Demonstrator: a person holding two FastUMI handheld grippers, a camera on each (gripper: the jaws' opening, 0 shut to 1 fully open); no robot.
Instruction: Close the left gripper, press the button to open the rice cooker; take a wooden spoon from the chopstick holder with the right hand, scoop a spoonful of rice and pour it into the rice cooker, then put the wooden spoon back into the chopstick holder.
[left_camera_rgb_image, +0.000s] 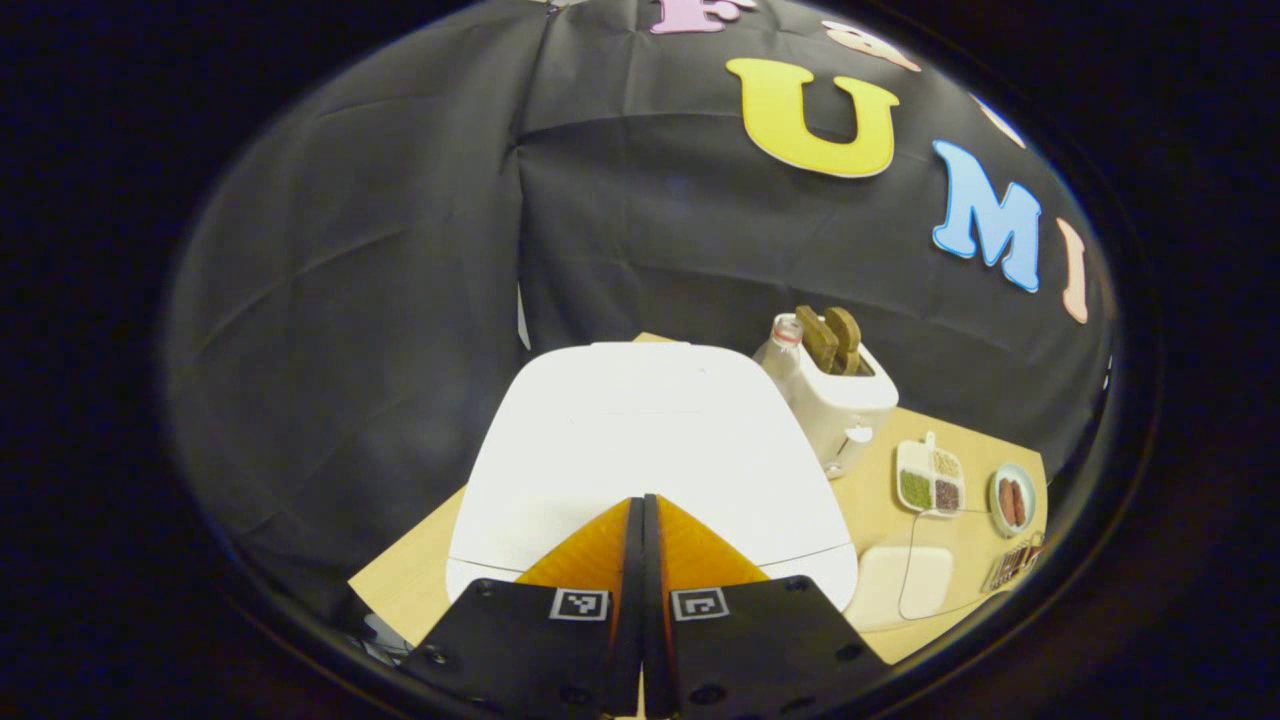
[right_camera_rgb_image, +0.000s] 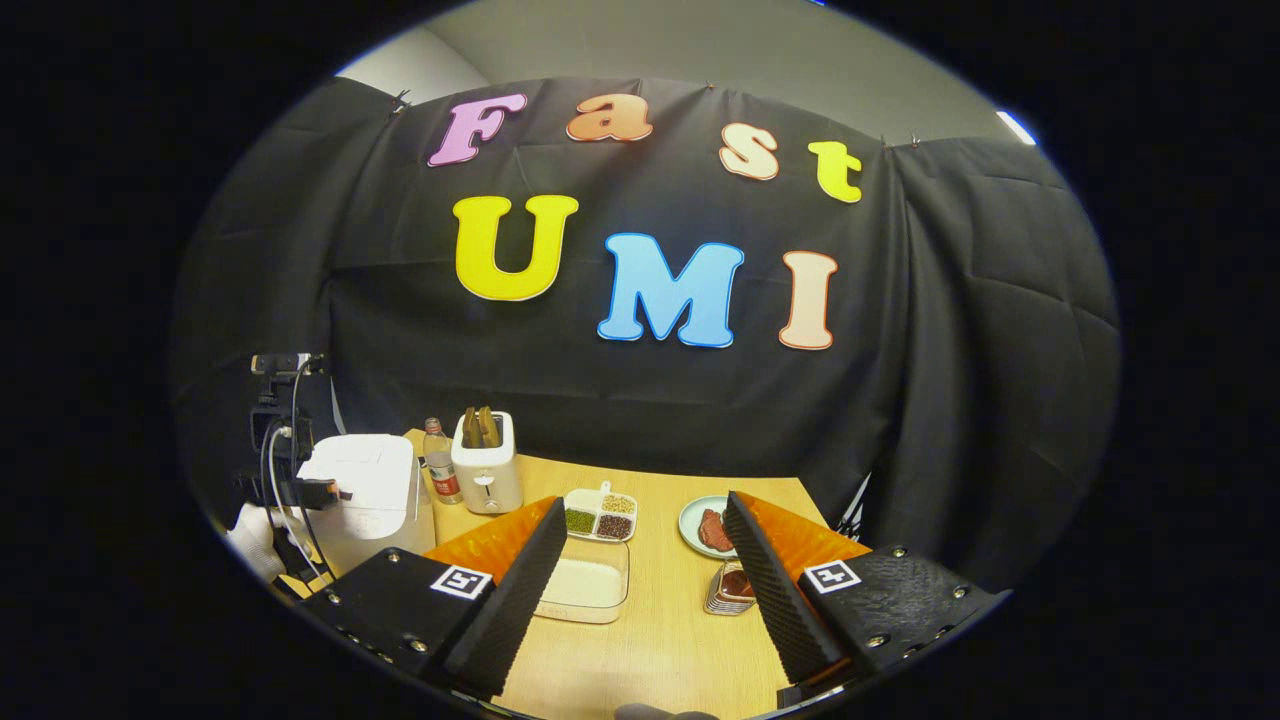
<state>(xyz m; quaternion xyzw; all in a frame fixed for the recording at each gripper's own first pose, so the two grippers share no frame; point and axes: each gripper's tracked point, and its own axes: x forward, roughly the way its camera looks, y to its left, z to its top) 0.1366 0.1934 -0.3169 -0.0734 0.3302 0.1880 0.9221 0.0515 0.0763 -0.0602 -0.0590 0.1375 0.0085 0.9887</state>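
- Rice cooker (left_camera_rgb_image: 640, 450): white, smooth, rounded lid down, sitting at the left end of the tabletop (left_camera_rgb_image: 420, 580), directly ahead of and just beyond the left gripper (left_camera_rgb_image: 641, 540).
- Left gripper: fingers pressed flat together, nothing between them, tips poised over the front edge of the lid; touching or not, cannot tell.
- In the right gripper view, same cooker (right_camera_rgb_image: 365, 495) far off to the left, with the other gripper (right_camera_rgb_image: 300, 490) and a white-gloved hand (right_camera_rgb_image: 255, 540) beside it.
- Right gripper (right_camera_rgb_image: 640, 560): fingers spread wide, ridged inner faces, holding nothing, well apart from the cooker, hovering over the pale wood-grain tabletop (right_camera_rgb_image: 660, 640).
- Clear rectangular container (right_camera_rgb_image: 590, 585) of white rice lying between the spread fingers, just past the left one.
- Behind it, white four-part dish (right_camera_rgb_image: 600, 515) of grains and beans.
- White toaster (right_camera_rgb_image: 487, 465) with two brown slices upright, plastic bottle (right_camera_rgb_image: 440, 475) beside it, next to the cooker.
- Round plate (right_camera_rgb_image: 705, 528) with reddish pieces; small holder (right_camera_rgb_image: 730, 590) by the right finger, contents unclear.
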